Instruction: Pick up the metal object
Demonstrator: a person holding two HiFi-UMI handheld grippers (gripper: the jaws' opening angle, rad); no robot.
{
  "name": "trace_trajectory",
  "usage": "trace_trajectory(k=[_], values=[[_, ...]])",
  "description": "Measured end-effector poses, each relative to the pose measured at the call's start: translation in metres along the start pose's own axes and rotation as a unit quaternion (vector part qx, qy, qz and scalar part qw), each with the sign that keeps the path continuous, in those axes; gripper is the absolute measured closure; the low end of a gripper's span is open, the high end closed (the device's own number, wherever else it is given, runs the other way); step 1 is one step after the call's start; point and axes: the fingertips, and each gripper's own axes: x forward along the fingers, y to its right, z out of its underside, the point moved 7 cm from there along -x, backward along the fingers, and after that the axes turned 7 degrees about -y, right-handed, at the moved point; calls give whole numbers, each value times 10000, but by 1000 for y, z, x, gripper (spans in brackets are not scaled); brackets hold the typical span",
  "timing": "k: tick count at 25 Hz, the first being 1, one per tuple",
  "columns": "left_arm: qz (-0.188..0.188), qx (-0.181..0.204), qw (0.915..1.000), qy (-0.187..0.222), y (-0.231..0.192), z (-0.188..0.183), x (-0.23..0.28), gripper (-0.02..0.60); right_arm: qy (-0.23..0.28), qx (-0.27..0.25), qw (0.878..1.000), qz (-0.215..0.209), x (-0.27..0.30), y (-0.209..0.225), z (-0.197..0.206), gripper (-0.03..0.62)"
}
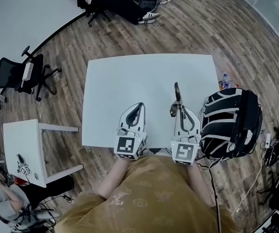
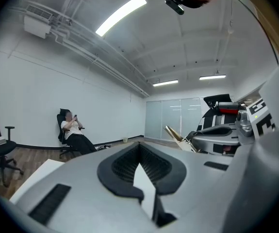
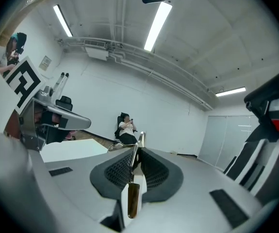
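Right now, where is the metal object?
The metal object is clamped between the jaws of the right gripper. In the head view it points away from the person over the white table, beside the black backpack.

L gripper (image 1: 138,106) + R gripper (image 1: 179,107) = 2 grippers; metal obj (image 1: 177,92) x1; tables (image 1: 149,76) x2; backpack (image 1: 231,123) x1; bottle (image 1: 225,80) x1; chairs (image 1: 18,74) x2.

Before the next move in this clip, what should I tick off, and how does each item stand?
1. Right claw shut on the metal object: ok.
2. Object running straight out between the pads, not skewed: ok.
3. Left claw shut with nothing in it: ok.
4. Object lifted clear of the white table: cannot tell.
5. Black backpack clear of the right claw's side: cannot tell, it sits very close.
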Motion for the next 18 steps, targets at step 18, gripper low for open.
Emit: trace_trajectory(k=[18], values=[[-63, 200, 9996, 166, 6, -8, -9, 575, 234, 492, 9985, 67, -12, 7, -11, 554]])
